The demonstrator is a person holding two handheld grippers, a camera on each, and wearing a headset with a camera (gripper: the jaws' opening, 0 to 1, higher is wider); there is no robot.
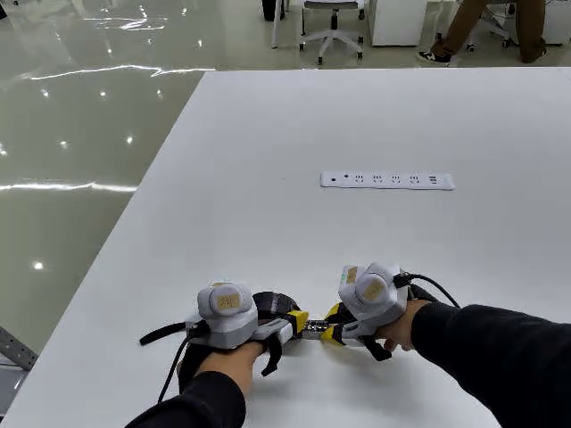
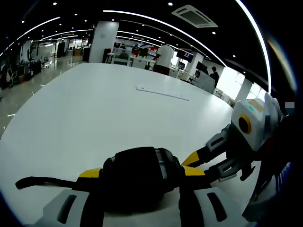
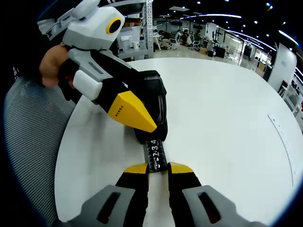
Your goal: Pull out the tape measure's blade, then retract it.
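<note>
Both the left gripper [image 1: 294, 319] and right gripper [image 1: 332, 334] meet near the tabletop's [image 1: 357, 125] front edge in the head view, with the tape measure [image 1: 272, 303] between them. Left gripper view: its jaws clamp the black case [image 2: 142, 161]. Right gripper view: narrow jaws pinch the short exposed blade [image 3: 155, 155], and the case rests on the tabletop.
</note>
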